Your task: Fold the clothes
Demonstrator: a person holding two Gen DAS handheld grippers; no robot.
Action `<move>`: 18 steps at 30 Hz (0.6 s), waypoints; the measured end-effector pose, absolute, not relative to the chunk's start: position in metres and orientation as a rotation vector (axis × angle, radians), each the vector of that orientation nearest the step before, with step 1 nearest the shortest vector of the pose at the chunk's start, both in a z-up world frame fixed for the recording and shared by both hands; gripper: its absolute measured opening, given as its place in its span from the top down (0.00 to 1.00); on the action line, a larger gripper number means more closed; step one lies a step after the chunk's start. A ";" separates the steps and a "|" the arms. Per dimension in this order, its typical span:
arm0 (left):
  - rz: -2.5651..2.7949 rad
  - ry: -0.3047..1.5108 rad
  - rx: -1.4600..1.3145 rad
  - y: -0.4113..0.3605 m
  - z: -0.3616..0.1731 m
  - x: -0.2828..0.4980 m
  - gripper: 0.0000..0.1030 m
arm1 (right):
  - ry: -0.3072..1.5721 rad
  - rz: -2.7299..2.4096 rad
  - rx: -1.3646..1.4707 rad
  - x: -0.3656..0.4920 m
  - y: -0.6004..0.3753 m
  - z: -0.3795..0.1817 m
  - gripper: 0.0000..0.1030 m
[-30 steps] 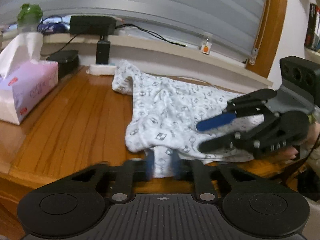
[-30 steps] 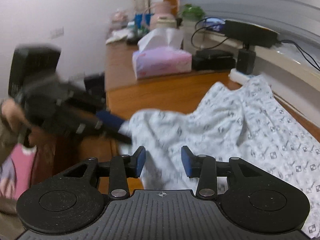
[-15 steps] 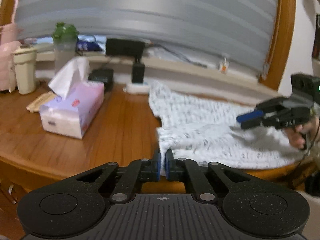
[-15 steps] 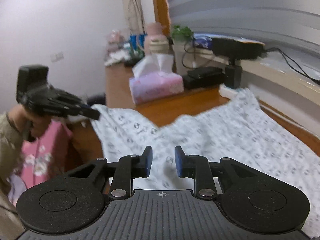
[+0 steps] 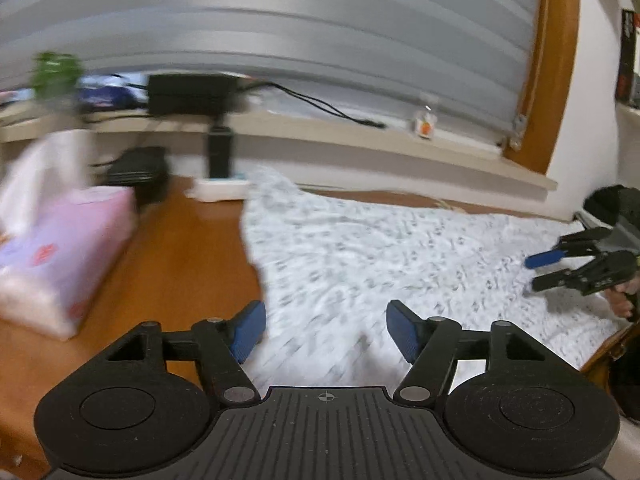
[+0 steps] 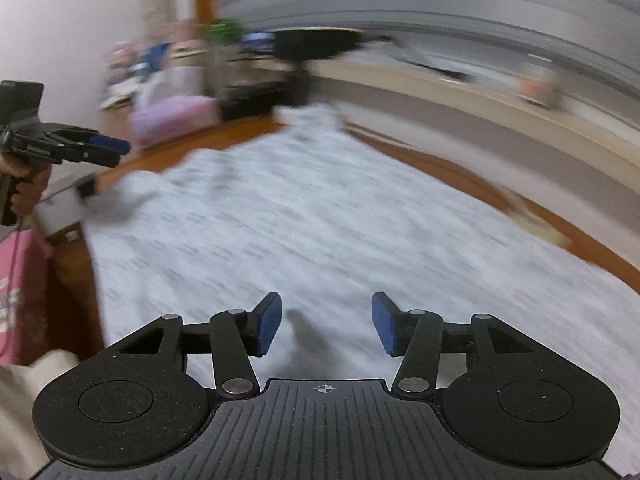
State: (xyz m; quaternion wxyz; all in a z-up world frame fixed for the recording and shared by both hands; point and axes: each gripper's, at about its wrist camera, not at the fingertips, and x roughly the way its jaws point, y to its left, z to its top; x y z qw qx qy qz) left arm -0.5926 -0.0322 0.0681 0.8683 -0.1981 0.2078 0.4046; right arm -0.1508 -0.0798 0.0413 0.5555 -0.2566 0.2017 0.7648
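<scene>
**Both jaws release the spread garment**

On the brown wooden table, right of the pink tissue box, lies the white patterned cloth garment. The left gripper and right gripper have jaws opening, gripping nothing, above the cloth.

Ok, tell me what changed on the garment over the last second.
The left gripper let go of the white patterned garment; its jaws are opening. The garment went from bunched to spread flat. The right gripper, opening too, holds nothing. The tissue box stayed put.
</scene>
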 end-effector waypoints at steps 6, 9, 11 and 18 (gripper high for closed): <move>0.755 0.547 -0.369 0.018 0.055 -0.516 0.37 | 0.490 1.567 -0.548 -0.063 -0.137 0.036 0.48; 0.722 0.634 -0.334 0.032 0.043 -0.482 0.39 | 0.506 1.467 -0.509 -0.027 -0.165 0.033 0.48; 0.717 0.686 -0.305 0.039 0.036 -0.465 0.44 | 0.521 1.416 -0.485 -0.008 -0.183 0.029 0.47; 0.768 0.673 -0.260 0.059 0.028 -0.456 0.46 | 0.515 1.276 -0.425 0.032 -0.239 0.016 0.43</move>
